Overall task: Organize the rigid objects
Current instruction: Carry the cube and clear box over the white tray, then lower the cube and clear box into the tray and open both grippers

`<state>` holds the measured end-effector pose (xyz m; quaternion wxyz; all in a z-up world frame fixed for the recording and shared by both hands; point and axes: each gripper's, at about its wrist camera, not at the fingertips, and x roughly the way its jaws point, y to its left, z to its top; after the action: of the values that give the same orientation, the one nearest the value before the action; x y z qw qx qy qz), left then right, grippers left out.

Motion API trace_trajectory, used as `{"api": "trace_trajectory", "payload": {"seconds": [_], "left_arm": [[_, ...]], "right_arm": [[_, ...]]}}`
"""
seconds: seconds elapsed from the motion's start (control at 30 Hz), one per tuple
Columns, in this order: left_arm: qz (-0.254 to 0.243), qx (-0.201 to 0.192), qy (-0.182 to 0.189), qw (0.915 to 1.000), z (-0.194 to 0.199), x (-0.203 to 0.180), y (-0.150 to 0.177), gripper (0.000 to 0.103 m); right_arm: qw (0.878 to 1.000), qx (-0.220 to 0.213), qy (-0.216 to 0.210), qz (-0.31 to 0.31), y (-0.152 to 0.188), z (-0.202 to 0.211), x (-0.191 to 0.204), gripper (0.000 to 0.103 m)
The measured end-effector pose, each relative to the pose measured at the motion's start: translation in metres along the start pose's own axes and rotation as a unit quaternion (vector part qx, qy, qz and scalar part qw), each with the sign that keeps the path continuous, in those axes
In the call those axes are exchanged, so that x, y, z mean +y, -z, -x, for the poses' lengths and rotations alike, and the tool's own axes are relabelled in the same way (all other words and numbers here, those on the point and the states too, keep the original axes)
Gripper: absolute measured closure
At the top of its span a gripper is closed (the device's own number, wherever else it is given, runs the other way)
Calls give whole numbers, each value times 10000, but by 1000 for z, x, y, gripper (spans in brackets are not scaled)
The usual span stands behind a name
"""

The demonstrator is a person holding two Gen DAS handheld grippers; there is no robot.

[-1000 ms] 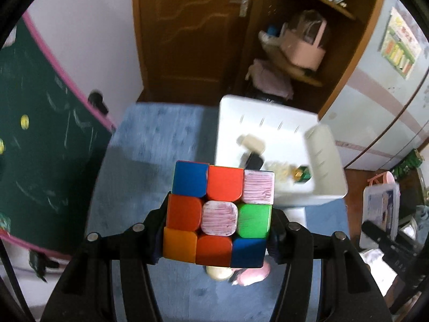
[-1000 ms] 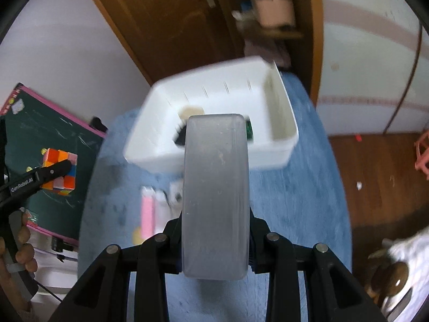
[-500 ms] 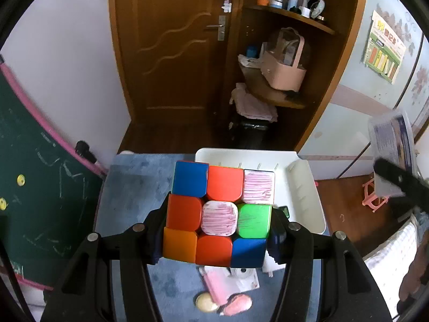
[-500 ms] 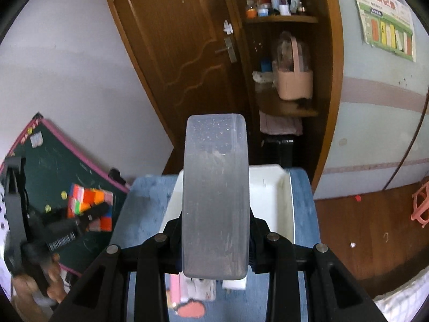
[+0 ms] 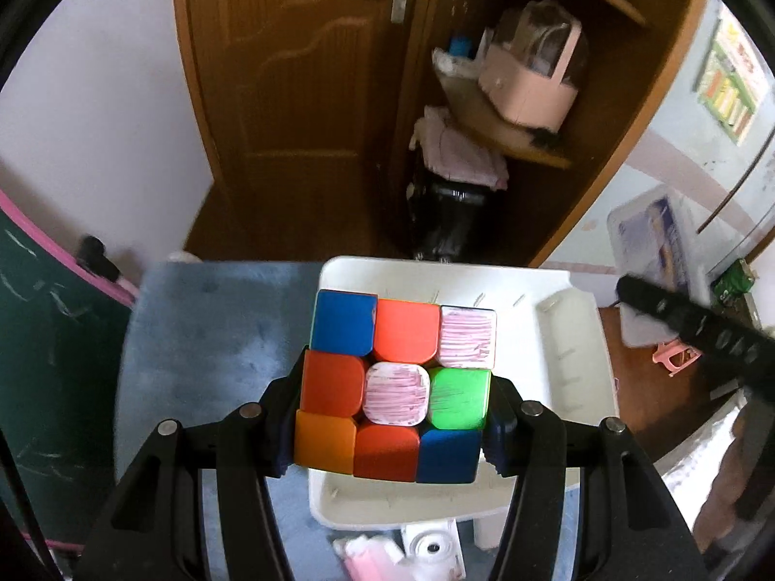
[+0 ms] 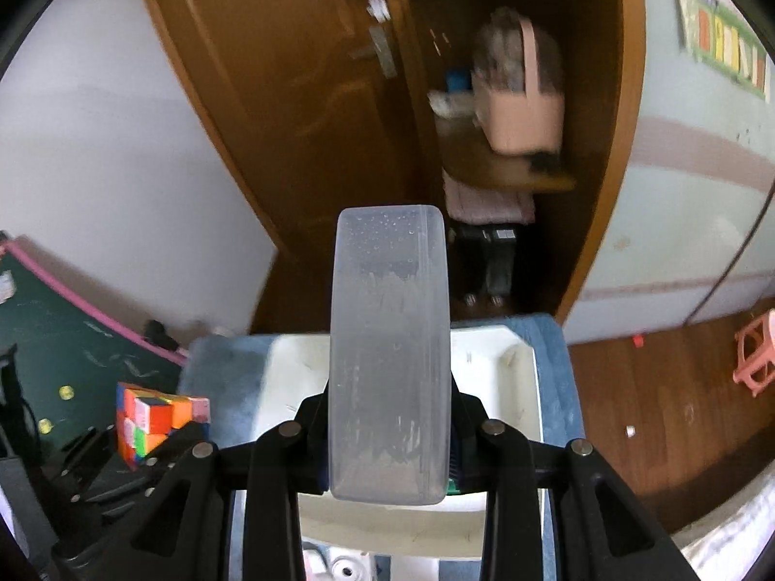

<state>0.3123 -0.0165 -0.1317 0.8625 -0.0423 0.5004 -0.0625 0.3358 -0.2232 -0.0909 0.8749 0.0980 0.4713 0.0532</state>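
Observation:
A scrambled puzzle cube (image 5: 395,387) with scribbled-over white stickers sits between the pads of my left gripper (image 5: 392,419), which is shut on it. The cube hangs above the white plastic bin (image 5: 571,339). My right gripper (image 6: 387,435) is shut on a frosted translucent plastic box (image 6: 387,353), held upright on its edge over the same bin (image 6: 513,387). From the right wrist view the cube (image 6: 155,421) shows at the lower left. The left wrist view catches the translucent box (image 5: 649,242) at the right edge, blurred.
The bin rests on a blue fuzzy mat (image 5: 203,339). Pink and white small items (image 5: 387,557) lie on the mat at the bin's near side. A green chalkboard (image 5: 38,363) stands at the left. Behind are a wooden door (image 5: 300,97), a shelf with a pink basket (image 5: 533,82), and a pink stool (image 6: 755,358).
Both grippers kept their grips. The left one swung so the cube now hangs over the bin. The right one lifted and drew back, so the bin dropped lower in its view.

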Motion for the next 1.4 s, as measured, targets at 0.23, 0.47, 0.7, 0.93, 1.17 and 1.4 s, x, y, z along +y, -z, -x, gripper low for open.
{"api": "trace_trajectory", "payload": {"seconds": [0.23, 0.47, 0.7, 0.93, 1.17, 1.4], "left_arm": [[-262, 686, -68, 9973, -79, -13, 6, 42], [-535, 1113, -202, 9921, -125, -23, 17, 42], [-335, 1285, -12, 9911, -129, -15, 22, 42], [-341, 896, 75, 9954, -101, -19, 14, 24], [-434, 641, -32, 9970, -73, -27, 10, 24], [-414, 425, -80, 9982, -43, -35, 12, 24]], "right_arm": [[9952, 810, 463, -279, 19, -95, -20, 69], [9876, 1374, 655, -390, 39, -153, -39, 69], [9828, 1662, 616, -512, 47, -177, -49, 69], [9867, 1446, 578, -468, 41, -174, -50, 40], [9909, 1216, 481, -311, 38, -149, -41, 39], [9939, 1027, 395, -114, 41, -111, -30, 39]]}}
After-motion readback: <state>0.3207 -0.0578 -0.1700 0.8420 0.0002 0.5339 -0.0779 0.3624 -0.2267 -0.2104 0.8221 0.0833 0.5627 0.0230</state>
